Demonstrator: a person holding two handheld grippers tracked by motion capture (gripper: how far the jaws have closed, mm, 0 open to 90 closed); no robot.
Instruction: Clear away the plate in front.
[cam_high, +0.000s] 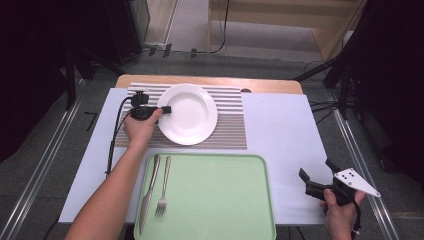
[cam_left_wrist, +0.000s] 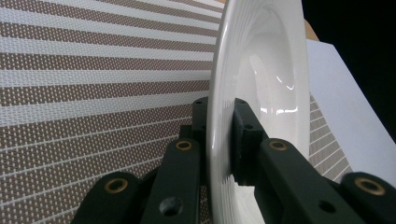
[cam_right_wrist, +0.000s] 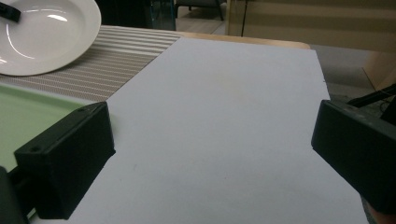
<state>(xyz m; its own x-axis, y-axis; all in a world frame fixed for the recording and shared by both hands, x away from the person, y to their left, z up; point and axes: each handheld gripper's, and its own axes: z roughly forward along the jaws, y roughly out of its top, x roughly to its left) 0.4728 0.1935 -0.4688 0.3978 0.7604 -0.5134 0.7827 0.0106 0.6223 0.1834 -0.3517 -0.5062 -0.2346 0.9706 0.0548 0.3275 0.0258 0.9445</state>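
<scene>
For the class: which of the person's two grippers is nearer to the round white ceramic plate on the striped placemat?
The left. The left gripper is clamped on the round white ceramic plate at its left rim. The right gripper hangs open over the table's near right corner, far from the plate.

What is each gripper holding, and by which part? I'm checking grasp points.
The left gripper clamps the white plate by its left rim, one jaw on each face. The right gripper holds nothing.

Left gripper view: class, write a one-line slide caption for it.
Left tool shut on the rim of a white plate, above a brown and white striped placemat.
</scene>
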